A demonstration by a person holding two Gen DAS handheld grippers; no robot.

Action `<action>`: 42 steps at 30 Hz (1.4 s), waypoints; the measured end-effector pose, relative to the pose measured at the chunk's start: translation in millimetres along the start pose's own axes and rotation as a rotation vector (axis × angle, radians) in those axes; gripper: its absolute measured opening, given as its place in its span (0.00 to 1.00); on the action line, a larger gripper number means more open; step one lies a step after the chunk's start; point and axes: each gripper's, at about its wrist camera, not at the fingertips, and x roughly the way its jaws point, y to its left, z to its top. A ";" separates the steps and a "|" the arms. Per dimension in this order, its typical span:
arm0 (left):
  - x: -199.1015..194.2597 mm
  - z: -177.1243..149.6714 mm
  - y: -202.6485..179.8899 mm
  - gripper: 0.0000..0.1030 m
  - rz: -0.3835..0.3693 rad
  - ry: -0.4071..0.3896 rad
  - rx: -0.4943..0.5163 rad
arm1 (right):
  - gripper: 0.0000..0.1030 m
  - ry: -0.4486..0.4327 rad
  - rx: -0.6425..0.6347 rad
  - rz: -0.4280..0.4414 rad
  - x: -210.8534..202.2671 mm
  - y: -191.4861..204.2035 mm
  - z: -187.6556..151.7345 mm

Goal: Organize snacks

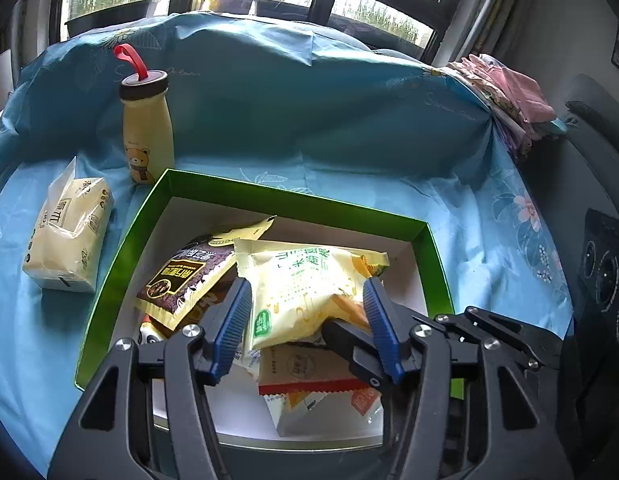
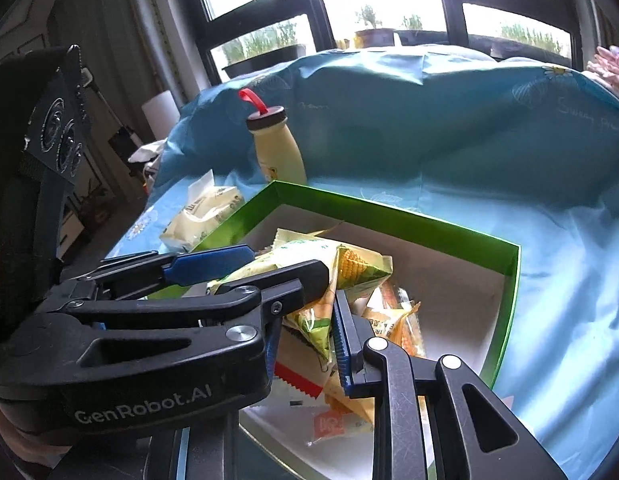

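Several snack packets lie heaped in a shallow green box [image 1: 265,194] with a plain white floor, its glossy walls standing on a wrinkled blue floral cloth [image 1: 469,216]. Topmost is a pale yellow packet [image 1: 305,284], a puffy crinkled plastic pillow with green print, a small green badge and serrated end seals; the right wrist view shows a corn picture near one end of it [image 2: 351,266]. It rests tilted across the pile near the box's middle. The left gripper [image 1: 307,292] has its ribbed blue pads spread to either side of this packet, one pad at each edge, and whether they press the plastic cannot be told. From the right side the right gripper [image 1: 349,338] reaches in, a black finger overlapping the packet's lower corner; in its own view [image 2: 305,320] the jaws sit close with the packet's edge between them, though a firm pinch cannot be confirmed. Beside the yellow packet lies a dark brown packet [image 1: 181,280] with a gold-framed label, flat and matte, and below it a white packet [image 1: 309,376] with a red zigzag strip. Outside the box, on the cloth to its left, sit a soft cream tissue pack [image 1: 69,236] in clear wrap and an upright yellow bottle [image 1: 147,132] with a bear print, brown cap and red loop.
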 end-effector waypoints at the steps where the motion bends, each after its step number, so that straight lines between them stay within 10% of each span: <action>1: 0.2 0.5 0.3 0.59 0.004 0.000 -0.001 | 0.24 0.004 -0.001 -0.004 1.0 0.2 0.6; 18: -0.5 2.4 3.7 1.00 0.097 0.027 0.020 | 0.62 0.077 0.036 -0.099 2.9 -12.5 5.3; 42: -39.4 -8.5 4.0 1.00 0.196 0.018 0.013 | 0.66 0.092 0.100 -0.186 -38.9 -25.4 -1.6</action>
